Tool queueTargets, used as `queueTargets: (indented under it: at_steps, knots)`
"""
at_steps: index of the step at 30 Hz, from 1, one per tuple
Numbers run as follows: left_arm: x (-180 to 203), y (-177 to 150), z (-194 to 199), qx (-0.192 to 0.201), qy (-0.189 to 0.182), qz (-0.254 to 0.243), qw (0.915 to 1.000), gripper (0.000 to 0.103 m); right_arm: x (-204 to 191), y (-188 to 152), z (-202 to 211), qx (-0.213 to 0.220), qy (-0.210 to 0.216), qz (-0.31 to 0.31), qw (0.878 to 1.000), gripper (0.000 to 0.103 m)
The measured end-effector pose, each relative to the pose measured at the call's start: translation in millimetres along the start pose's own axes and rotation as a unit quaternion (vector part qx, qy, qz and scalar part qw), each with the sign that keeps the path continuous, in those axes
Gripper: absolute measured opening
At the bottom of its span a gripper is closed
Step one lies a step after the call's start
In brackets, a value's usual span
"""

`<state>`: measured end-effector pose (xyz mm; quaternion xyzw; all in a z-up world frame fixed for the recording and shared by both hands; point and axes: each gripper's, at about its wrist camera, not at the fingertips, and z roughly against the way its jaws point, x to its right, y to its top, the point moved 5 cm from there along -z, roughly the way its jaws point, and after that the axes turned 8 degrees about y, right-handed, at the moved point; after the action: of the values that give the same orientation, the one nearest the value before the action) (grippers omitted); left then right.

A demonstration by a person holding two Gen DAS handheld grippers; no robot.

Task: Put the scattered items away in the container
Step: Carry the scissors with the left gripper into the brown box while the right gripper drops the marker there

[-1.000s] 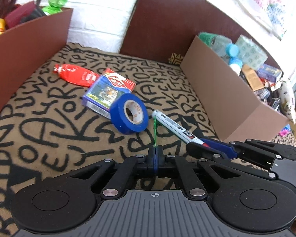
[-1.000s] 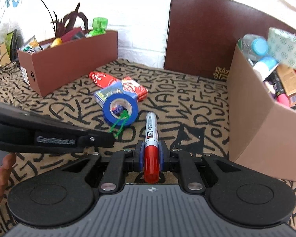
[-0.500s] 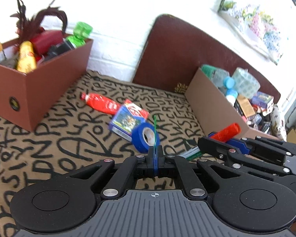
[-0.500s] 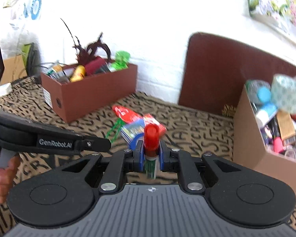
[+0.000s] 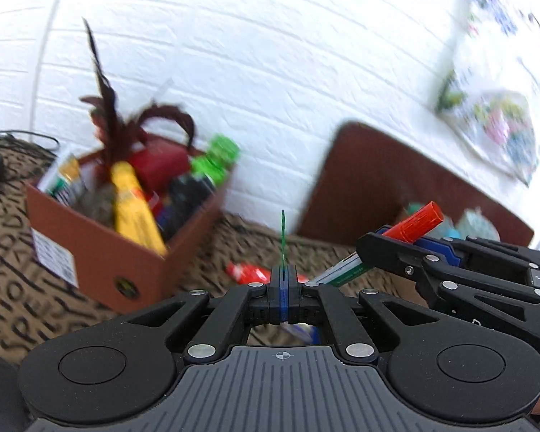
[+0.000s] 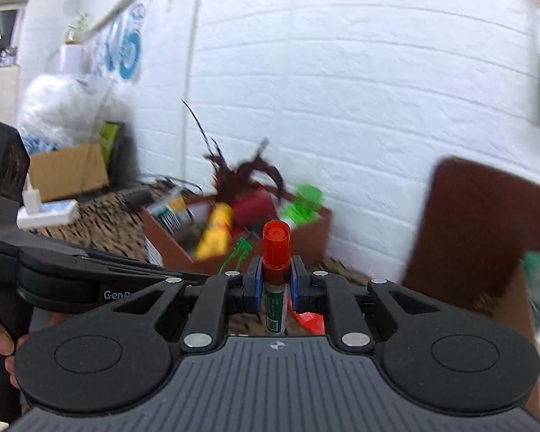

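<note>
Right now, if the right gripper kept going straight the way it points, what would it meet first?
Most likely the brown cardboard box full of items, dead ahead beyond the red-capped marker it holds; blur makes depth uncertain.

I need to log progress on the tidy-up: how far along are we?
Done: the brown box already holds bottles and a feather. In hand: the left gripper is shut on a thin green tie; the right gripper is shut on a red-capped marker, both lifted. Left: dropping those in, plus at least the red tube on the patterned cloth.
</note>
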<state>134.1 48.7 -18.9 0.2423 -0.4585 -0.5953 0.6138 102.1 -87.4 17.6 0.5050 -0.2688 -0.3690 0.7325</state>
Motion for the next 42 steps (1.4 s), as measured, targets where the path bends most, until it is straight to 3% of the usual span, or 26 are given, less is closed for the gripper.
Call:
queueTargets:
  at_steps: [9, 20, 27, 37, 39, 40, 41, 42]
  knots:
    - [-63, 51, -18, 0.032, 0.055, 0.020, 0.9978, 0.000, -14, 44, -64, 0.010, 0.057, -0.007, 0.998, 0.017]
    - [-107, 59, -61, 0.010, 0.076, 0.037, 0.9964, 0.000, -23, 41, -131, -0.032, 0.088, -0.017, 0.995, 0.017]
    - [-129, 56, -81, -0.008, 0.079, 0.055, 0.9953, 0.000, -19, 36, -161, -0.049, 0.095, -0.041, 0.993, 0.018]
    - [-147, 58, -97, -0.014, 0.090, 0.066, 0.9937, 0.000, -17, 43, -196, -0.053, 0.063, -0.029, 0.996, 0.021]
    - [-148, 59, -95, -0.010, 0.093, 0.072, 0.9930, 0.026, -18, 40, -199, -0.054, 0.057, -0.026, 0.997, 0.021]
    - [-150, 59, -93, -0.005, 0.105, 0.079, 0.9913, 0.031, -18, 39, -199, -0.051, 0.052, -0.023, 0.997, 0.023]
    - [-153, 58, -91, 0.001, 0.117, 0.087, 0.9893, 0.043, -17, 39, -199, -0.046, 0.044, -0.021, 0.998, 0.033]
    - [-158, 58, -89, 0.006, 0.129, 0.094, 0.9872, 0.060, -13, 39, -197, -0.037, 0.030, -0.023, 0.999, 0.050]
